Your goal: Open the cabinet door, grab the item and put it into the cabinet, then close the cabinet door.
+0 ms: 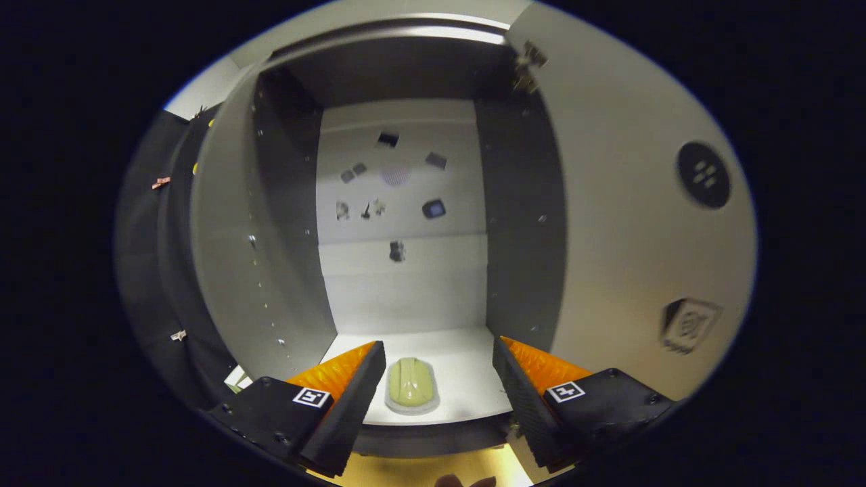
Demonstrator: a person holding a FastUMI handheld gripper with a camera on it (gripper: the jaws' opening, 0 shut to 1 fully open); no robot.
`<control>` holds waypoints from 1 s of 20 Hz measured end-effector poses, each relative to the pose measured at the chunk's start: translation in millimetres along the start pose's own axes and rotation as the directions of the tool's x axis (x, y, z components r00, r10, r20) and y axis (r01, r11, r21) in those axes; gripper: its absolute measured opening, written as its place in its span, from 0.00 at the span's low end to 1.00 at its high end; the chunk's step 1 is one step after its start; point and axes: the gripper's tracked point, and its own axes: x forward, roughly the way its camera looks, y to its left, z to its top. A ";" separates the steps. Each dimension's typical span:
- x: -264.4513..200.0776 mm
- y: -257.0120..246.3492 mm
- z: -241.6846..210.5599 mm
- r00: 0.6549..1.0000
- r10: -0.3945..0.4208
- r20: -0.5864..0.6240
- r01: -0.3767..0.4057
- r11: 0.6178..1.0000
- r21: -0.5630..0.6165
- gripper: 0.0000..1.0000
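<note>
The cabinet (406, 284) stands open before me, its pale back wall and white floor (467, 379) in view. Its door (636, 223) is swung out to the right of the opening. A small yellow-green item (411, 384) lies on the cabinet floor near the front edge, between my fingers and closer to the left one. My gripper (438, 368) is open, fingers spread wide on either side of the item, neither pressing on it.
The cabinet's left side panel (230, 257) curves along the left finger. Small dark stickers (396, 176) dot the back wall. A round black mark (703, 174) and a hexagonal sticker (689, 325) are on the door. A yellowish surface (419, 470) lies below the cabinet's front edge.
</note>
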 end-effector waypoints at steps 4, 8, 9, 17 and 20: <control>-68.6 -13.4 38.0 0.993 0.003 0.114 -0.003 1.000 -0.001 0.99; -137.0 -28.7 55.4 0.983 0.010 0.181 -0.006 1.000 -0.018 0.99; -154.4 -30.5 55.8 0.983 0.017 0.183 -0.013 1.000 -0.024 0.99; -274.8 -66.8 62.9 0.975 0.081 0.208 -0.075 0.997 -0.037 0.98; -297.6 -97.1 72.6 0.974 0.059 0.218 -0.054 0.998 -0.031 0.98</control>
